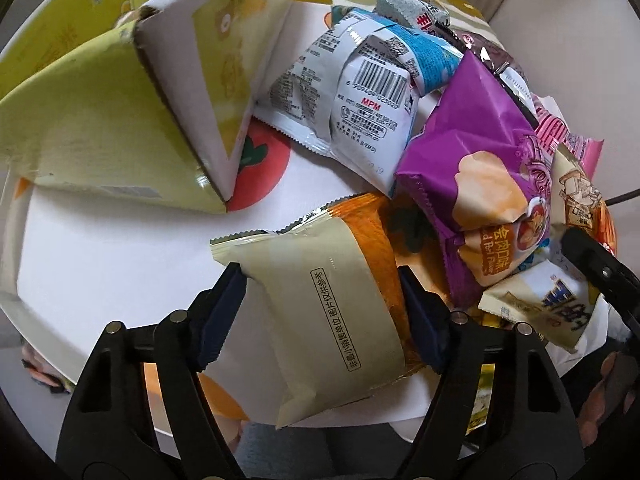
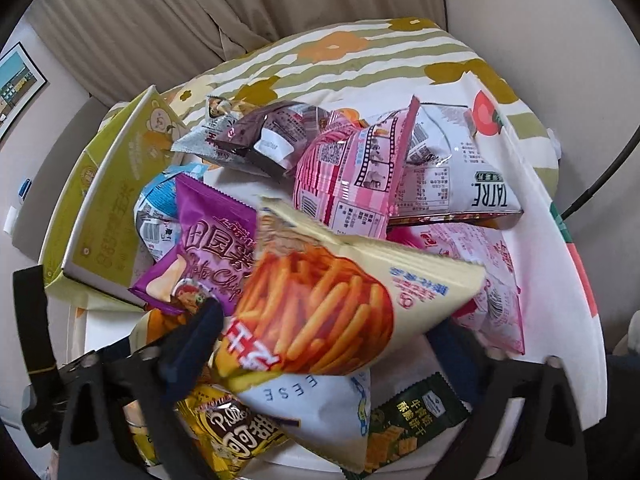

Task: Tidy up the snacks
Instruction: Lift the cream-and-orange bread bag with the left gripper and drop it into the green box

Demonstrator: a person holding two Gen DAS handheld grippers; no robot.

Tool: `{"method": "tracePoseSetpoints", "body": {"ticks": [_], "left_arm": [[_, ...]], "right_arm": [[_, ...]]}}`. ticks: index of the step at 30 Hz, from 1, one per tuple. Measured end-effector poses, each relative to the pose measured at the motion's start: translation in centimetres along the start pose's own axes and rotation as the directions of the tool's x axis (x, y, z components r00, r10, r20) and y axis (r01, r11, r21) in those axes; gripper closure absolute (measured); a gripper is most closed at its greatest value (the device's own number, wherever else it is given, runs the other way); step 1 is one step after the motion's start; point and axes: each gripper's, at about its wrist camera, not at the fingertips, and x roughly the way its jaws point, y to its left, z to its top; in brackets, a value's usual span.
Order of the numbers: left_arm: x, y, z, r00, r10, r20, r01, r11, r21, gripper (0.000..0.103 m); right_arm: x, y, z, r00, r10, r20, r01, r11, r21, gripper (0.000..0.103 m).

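I see the open yellow-green cardboard box (image 1: pixel 100 128) on the fruit-print tablecloth (image 1: pixel 120 248), up and left of my left gripper (image 1: pixel 320 312), which is the nearer. That gripper's pads clamp a beige-and-orange snack packet (image 1: pixel 332 320), a smooth pillow pack with crimped ends, its long axis running away from me. My right gripper (image 2: pixel 320 344) straddles a glossy fries-print bag (image 2: pixel 340 304); I cannot tell whether it grips.
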Motion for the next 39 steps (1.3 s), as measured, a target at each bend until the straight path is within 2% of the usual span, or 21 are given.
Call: {"method": "tracePoseSetpoints", "body": {"ticks": [2,4,5,7,16,22,27,31,36,39], "left_arm": [[-0.1,0.2,0.1,1.0,-0.003,0.0,0.003,1.0,-0.007,0.031],[-0.3,0.4,-0.1,1.0,-0.009,0.003,0.009,1.0,-0.015,0.032],[-0.5,0.7,-0.5,1.0,-0.012,0.006,0.012,1.0,-0.019,0.032],[-0.9,1.1,-0.7,1.0,-0.013,0.014,0.014,1.0,-0.027,0.032],[-5.3,1.5,-2.2,0.995,-0.014,0.099,0.019,0.999,-0.046,0.032],[-8.9,1.0,-2.9,0.983,-0.018,0.182,0.03,0.998,-0.064,0.032],[-13.3,1.1,-3.8,0.961,-0.025,0.274,0.047,0.996,-0.073,0.032],[-17.6,2.0,-3.2,0.931,-0.014,0.365,0.044,0.996,-0.074,0.032],[-20.9,5.0,-0.8,0.9,-0.032,0.435,0.071,0.995,-0.075,0.032],[-22.0,7.8,1.9,0.885,-0.027,0.464,0.062,0.996,-0.061,0.032]], "right_arm": [[0.4,-0.1,-0.1,1.0,0.014,-0.016,-0.014,1.0,0.008,0.022],[0.6,-0.2,-0.1,0.999,0.026,-0.025,-0.025,1.0,0.014,0.039],[0.6,-0.3,-0.2,0.999,0.032,-0.028,-0.031,0.999,0.016,0.043],[0.4,-0.4,-0.3,0.999,0.038,-0.026,-0.038,0.999,0.017,0.049],[-1.8,0.1,-0.1,0.997,0.066,0.031,-0.065,0.998,-0.009,0.054],[-4.2,0.6,0.4,0.994,0.082,0.076,-0.078,0.996,-0.05,0.055],[-6.9,1.8,1.2,0.986,0.109,0.122,-0.096,0.989,-0.113,0.055],[-9.1,3.9,2.1,0.978,0.142,0.151,-0.112,0.975,-0.194,0.055],[-10.8,8.0,3.5,0.959,0.219,0.179,-0.16,0.942,-0.294,0.055],[-10.8,11.1,4.8,0.946,0.263,0.19,-0.19,0.924,-0.332,0.055]]}}
